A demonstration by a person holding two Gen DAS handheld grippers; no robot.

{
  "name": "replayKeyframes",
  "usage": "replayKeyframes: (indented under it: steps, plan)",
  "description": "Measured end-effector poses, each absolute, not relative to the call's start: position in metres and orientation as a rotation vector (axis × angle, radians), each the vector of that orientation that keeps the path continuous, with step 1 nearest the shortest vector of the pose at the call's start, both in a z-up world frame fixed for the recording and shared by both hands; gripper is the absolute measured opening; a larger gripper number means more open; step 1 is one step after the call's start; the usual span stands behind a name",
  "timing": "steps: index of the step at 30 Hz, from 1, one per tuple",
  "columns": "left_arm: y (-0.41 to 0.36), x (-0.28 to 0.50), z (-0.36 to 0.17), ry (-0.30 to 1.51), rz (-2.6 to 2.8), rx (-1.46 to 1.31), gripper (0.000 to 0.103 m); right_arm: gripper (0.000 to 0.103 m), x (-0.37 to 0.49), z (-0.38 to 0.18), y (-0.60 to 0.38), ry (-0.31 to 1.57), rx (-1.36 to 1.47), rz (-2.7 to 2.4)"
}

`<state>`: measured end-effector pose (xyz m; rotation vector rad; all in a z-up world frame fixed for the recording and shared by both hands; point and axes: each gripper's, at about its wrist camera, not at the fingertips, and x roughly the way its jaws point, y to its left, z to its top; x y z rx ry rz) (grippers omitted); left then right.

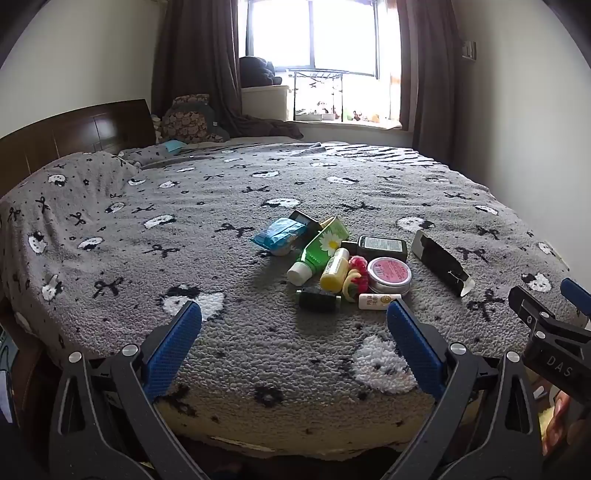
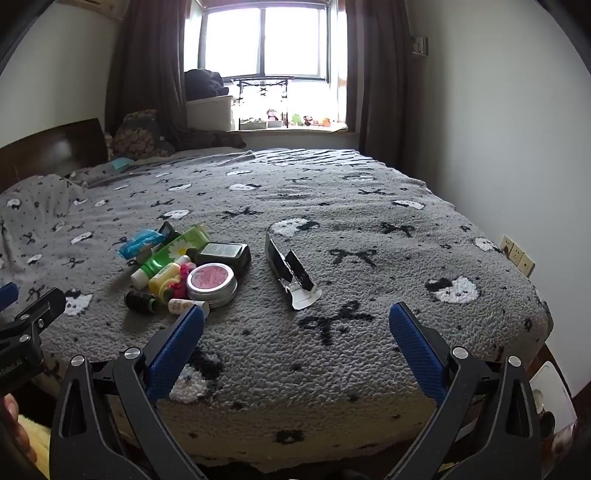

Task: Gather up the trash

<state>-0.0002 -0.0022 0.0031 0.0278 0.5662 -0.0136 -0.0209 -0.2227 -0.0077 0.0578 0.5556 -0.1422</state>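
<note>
Nearest, both grippers were held low over the foot of the bed, each tipped downward toward the blanket. On the left gripper (image 1: 294, 317) the blue pads stood spread wide with nothing between them; the right gripper (image 2: 296, 319) was just as wide and empty. Each one's black frame also poked into the edge of the other's view, and part of a hand (image 2: 16, 432) showed at the lower left corner of the right wrist view — mostly cut off, its grip impossible to make out.

Past the pads, on the grey patterned blanket (image 1: 229, 343), lay a tight cluster of trash: a small dark bottle (image 1: 318, 298) and a white tube (image 1: 378, 300) nearest, then a yellow bottle (image 1: 335, 270), a round tin with a pink lid (image 1: 389, 275), a green tube (image 1: 323, 245), a dark jar (image 1: 382, 246) and a blue packet (image 1: 281, 235), several touching or overlapping. A flattened black carton (image 2: 290, 273) lay apart to the right of the pile.

Farther back, pillows, a dark headboard (image 1: 70, 134) and a bright window (image 1: 314, 35) — its glare washed out the items on the sill.
</note>
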Motion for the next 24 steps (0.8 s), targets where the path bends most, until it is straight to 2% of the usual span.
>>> replayKeyframes:
  steps: [24]
  plan:
    - [-0.0018, -0.0017, 0.0075, 0.563, -0.013, 0.024, 0.095, 0.100, -0.0210, -0.0082, -0.2215, 0.553, 0.061, -0.136]
